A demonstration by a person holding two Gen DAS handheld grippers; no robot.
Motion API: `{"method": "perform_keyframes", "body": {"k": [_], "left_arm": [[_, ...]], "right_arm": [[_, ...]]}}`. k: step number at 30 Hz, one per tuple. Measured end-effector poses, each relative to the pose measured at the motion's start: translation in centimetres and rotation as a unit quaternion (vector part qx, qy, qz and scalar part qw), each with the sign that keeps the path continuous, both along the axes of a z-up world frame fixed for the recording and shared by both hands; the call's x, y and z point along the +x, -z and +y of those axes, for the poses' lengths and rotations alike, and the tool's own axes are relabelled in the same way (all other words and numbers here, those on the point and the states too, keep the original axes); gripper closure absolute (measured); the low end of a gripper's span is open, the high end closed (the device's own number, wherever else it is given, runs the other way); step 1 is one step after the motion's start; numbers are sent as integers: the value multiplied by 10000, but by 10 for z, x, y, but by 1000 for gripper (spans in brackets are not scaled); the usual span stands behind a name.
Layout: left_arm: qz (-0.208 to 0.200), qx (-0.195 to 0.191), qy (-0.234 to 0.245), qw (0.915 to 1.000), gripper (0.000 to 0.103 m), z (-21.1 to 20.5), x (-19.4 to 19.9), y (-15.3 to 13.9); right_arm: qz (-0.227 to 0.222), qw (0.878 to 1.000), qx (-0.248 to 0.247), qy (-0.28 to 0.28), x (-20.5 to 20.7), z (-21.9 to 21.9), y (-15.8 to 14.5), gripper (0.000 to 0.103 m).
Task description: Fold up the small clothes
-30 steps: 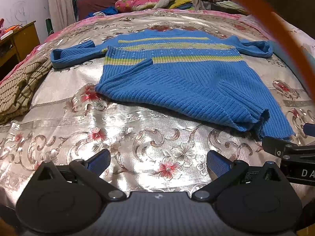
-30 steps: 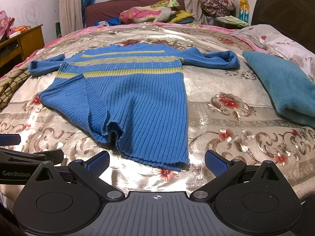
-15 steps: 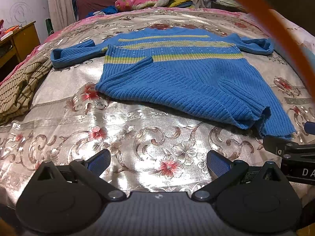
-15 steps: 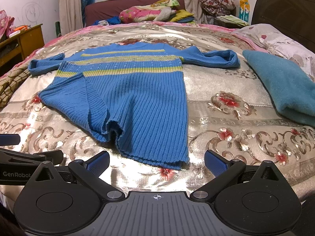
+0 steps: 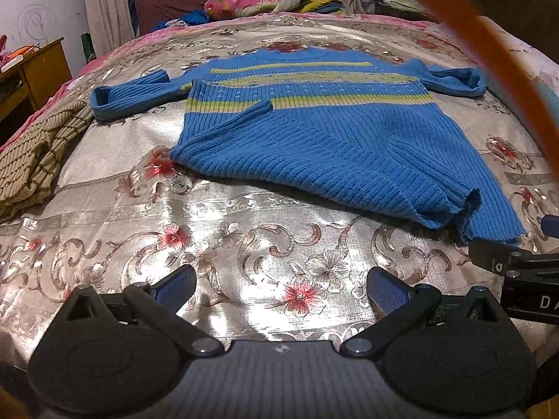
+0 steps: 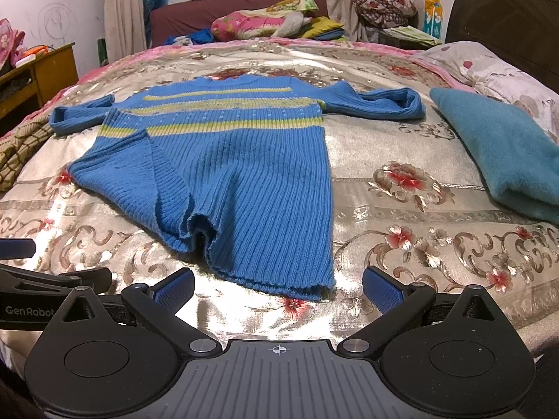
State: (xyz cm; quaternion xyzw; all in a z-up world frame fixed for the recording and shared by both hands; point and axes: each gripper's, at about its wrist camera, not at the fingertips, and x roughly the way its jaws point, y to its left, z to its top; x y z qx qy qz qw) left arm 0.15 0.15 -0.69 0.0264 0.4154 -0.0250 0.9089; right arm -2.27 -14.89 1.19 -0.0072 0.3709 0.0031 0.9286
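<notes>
Both grippers hang empty over the near edge of a bed: the left gripper (image 5: 281, 284) and the right gripper (image 6: 277, 288) each hold their blue pads wide apart, touching nothing. In the right wrist view, the blue striped sweater (image 6: 223, 160) lies flat at 12 o'clock from the right gripper, neck toward the far end of the bed, its hem closest to the pads. In the left wrist view the same garment sits toward 1 o'clock, with bare bedspread (image 5: 244, 244) directly ahead of the fingers.

One lower corner of the sweater is already turned inward, forming a diagonal flap (image 6: 139, 181) at about 10 o'clock in the right wrist view, and the hem bunches where the flap ends. Both sleeves (image 6: 377, 104) lie spread outward at the shoulders, not yet folded in. That layout suggests the fold is at an early stage, with the grippers held back at the hem side, open, likely so either can reach an edge next.

A folded teal cloth (image 6: 499, 153) rests at 2 o'clock beside a floral pillow (image 6: 496, 73), well apart from the sweater. A striped tan garment (image 5: 31, 160) lies crumpled at 10 o'clock in the left wrist view, near the left sleeve's cuff.
</notes>
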Motion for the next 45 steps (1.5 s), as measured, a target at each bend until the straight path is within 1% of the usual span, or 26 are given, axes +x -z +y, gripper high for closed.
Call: {"method": "perform_keyframes", "body": {"k": [8, 10, 17, 23, 27, 33, 38, 41, 43, 44, 45], "left_arm": [[-56, -92, -11, 9999, 0, 3, 2, -5], [-126, -111, -20, 9999, 0, 5, 1, -7], [-239, -30, 61, 9997, 0, 9, 7, -11], [-372, 122, 158, 9991, 0, 15, 20, -17], [-543, 143, 236, 9981, 0, 24, 36, -26], [-705, 450, 416, 9956, 1, 27, 75, -31], [-700, 600, 651, 9936, 6, 27, 111, -25], [-589, 588, 842, 9930, 15, 27, 130, -19], [-454, 528, 971, 9928, 27, 26, 140, -14], [-381, 477, 1025, 9929, 30, 26, 144, -12], [-308, 418, 1083, 9928, 37, 27, 147, -10]], "right_arm": [[-28, 9999, 114, 70, 2, -6, -7, 2], [-28, 9998, 170, 95, 2, -9, -8, 5], [-39, 9992, 384, 108, 5, -16, -14, 9], [30, 9976, 655, 212, 13, -29, -20, 18], [59, 9964, 781, 338, 18, -40, -22, 22], [162, 9946, 893, 504, 30, -53, -18, 28], [347, 9945, 835, 533, 41, -56, -10, 31], [473, 9942, 826, 503, 48, -58, -5, 31], [547, 9936, 848, 501, 52, -60, -3, 31], [561, 9936, 844, 493, 53, -60, -3, 31], [569, 9937, 833, 483, 54, -61, -3, 31]]}}
